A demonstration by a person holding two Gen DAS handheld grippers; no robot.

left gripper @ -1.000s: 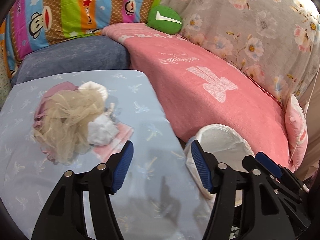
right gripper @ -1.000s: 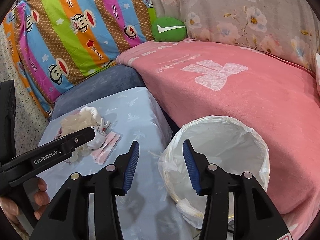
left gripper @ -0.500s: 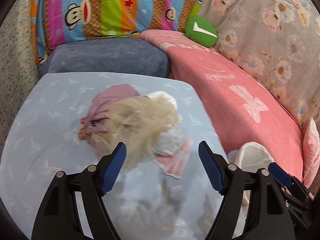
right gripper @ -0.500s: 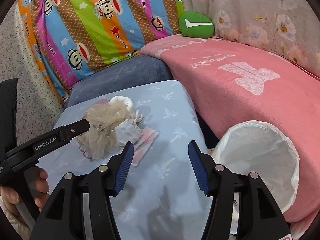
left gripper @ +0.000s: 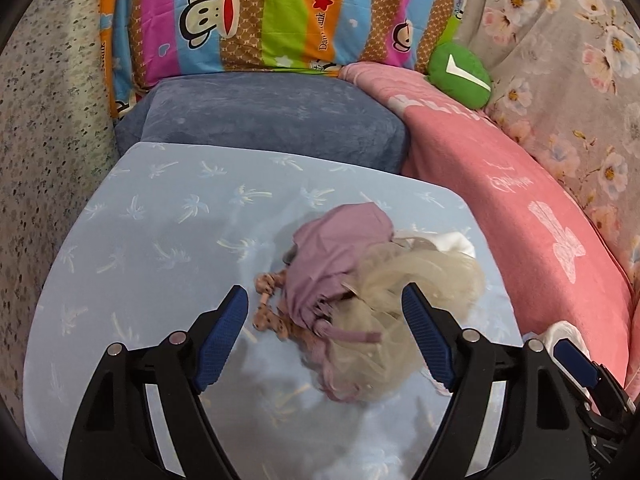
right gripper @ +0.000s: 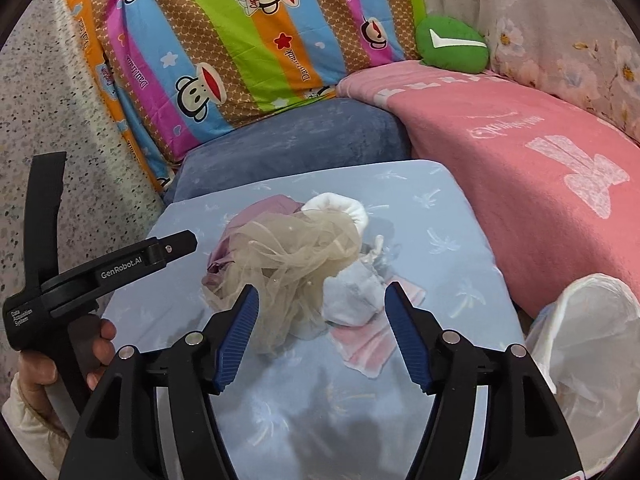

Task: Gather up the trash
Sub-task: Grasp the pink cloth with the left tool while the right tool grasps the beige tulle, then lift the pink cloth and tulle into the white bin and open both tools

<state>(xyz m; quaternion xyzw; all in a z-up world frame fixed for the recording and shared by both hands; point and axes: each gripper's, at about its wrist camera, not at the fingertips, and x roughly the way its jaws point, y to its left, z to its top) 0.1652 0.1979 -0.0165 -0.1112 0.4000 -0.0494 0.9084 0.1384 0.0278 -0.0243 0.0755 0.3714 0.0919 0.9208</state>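
Note:
A heap of trash lies on the light-blue table (left gripper: 168, 224): beige netting (left gripper: 404, 292) (right gripper: 292, 252), a mauve cloth (left gripper: 336, 248), a spotted ribbon (left gripper: 268, 304), a crumpled white tissue (right gripper: 352, 292), a pink-striped cloth (right gripper: 372, 340) and a white cap (right gripper: 340, 204). My left gripper (left gripper: 324, 340) is open, its jaws either side of the heap just above it. My right gripper (right gripper: 322, 338) is open, hovering before the tissue. A bin lined with a white bag (right gripper: 592, 344) stands right of the table.
A blue-grey cushion (left gripper: 272, 112) lies behind the table. A pink blanket (right gripper: 520, 160) covers the sofa to the right, with a green cushion (right gripper: 452, 42) and a striped monkey-print pillow (left gripper: 280, 12) at the back. The terrazzo floor (left gripper: 48, 120) is on the left.
Both grippers have swung left from the bin toward the heap and come closer to it. The left gripper's jaws have opened wider and now straddle the heap.

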